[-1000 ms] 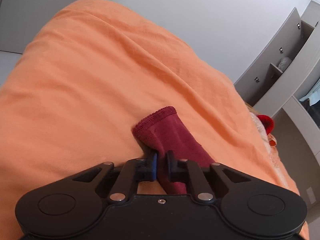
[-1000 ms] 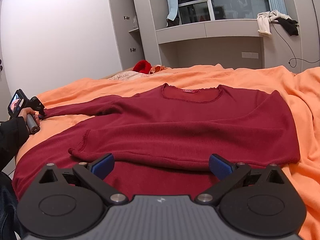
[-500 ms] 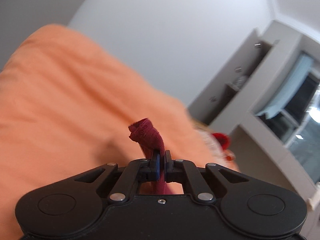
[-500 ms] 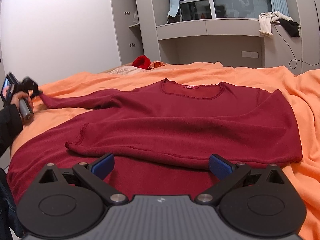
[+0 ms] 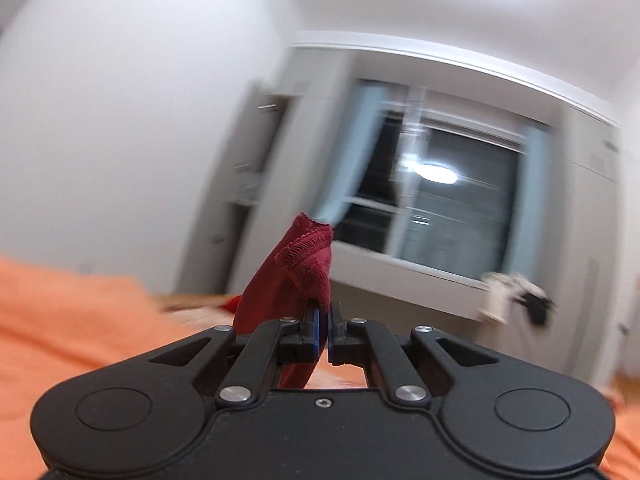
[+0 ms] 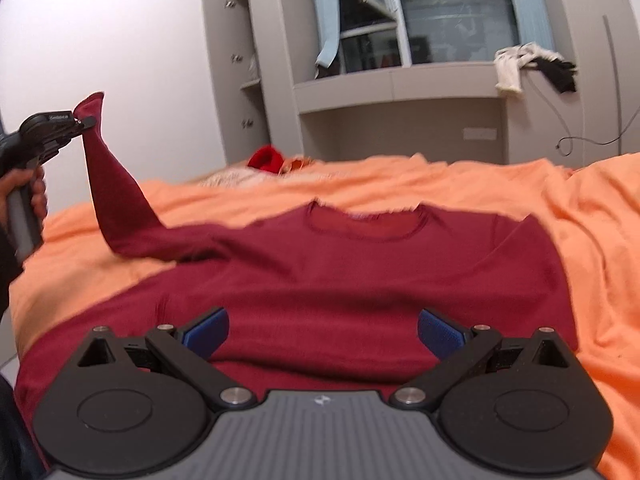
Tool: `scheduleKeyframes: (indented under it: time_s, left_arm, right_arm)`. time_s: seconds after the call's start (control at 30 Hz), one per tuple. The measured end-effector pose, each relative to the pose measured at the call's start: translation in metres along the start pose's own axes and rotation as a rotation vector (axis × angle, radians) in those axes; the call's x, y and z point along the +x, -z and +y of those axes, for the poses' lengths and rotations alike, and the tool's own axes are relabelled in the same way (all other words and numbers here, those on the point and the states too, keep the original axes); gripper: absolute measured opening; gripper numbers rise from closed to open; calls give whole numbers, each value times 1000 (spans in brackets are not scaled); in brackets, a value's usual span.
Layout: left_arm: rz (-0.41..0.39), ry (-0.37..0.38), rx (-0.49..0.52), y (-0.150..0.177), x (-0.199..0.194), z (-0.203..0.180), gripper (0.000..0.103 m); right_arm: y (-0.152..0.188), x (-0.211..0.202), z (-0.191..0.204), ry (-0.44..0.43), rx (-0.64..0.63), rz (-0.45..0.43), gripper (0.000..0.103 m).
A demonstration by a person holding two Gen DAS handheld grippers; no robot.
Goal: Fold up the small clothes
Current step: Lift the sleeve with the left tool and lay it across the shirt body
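Altogether 1 maroon top [image 6: 360,280], 1 sleeve [image 5: 296,276] between left tool [image 5: 323,320] pads.

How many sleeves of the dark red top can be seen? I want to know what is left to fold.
1 clearly: the sleeve lifted off the orange bedspread, its cuff pinched in the left gripper. The other sleeve may be hidden, perhaps folded across the top's body.

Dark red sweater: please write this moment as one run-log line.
left gripper: shut on sleeve cuff, lifted | right gripper: open over dark red sweater | orange blanket: underneath
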State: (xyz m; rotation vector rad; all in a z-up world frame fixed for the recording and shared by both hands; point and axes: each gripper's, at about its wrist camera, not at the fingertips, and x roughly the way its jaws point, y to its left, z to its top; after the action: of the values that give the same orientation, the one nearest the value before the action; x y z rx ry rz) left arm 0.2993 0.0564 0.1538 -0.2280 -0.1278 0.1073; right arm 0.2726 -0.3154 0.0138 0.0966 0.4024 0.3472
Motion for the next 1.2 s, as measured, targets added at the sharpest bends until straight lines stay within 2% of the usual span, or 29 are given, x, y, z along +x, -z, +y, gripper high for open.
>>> scheduleKeyframes:
  time_s: [0.13, 0.2, 0.3, 0.4, 0.5, 0.57, 0.67, 0.87, 1.0, 1.1, 1.2]
  left_arm:
    - [35, 176, 102, 20, -21, -75, 3]
    - [65, 250, 206, 38, -32, -113, 3]
    - [105, 351, 356, 77, -55, -168, 3]
    - [170, 443, 415, 112, -74, -205, 3]
    - [234, 528, 490, 146, -81, -226, 3]
    - [272, 579, 539, 169, -82, -227, 3]
    - [310, 608, 576, 195, -88, -232, 3]
    - [407, 692, 581, 221, -94, -224, 3]
    - [496, 709, 588, 235, -98, -217, 5]
    - [535, 733, 595, 235, -102, -206, 13]
    - [531, 769, 598, 223, -107, -192, 22]
  right_arm:
    - [-14, -15, -9, 82, 46, -70, 103]
    - [-19, -23, -15, 142, 61, -108, 103]
    - [-22, -33, -30, 189, 95, -139, 103]
    - [-20, -38, -42, 215, 112, -145, 103]
    - [-20, -39, -52, 229, 127, -135, 103]
    - [-18, -38, -54, 245, 126, -128, 103]
    - [-15, -38, -57, 251, 125, -122, 103]
    - [-6, -33, -61, 235, 122, -80, 103]
    - [1, -29, -62, 207, 140, -48, 103]
    - [7, -26, -61, 195, 138, -26, 103]
    - [11, -23, -59, 189, 124, -4, 103]
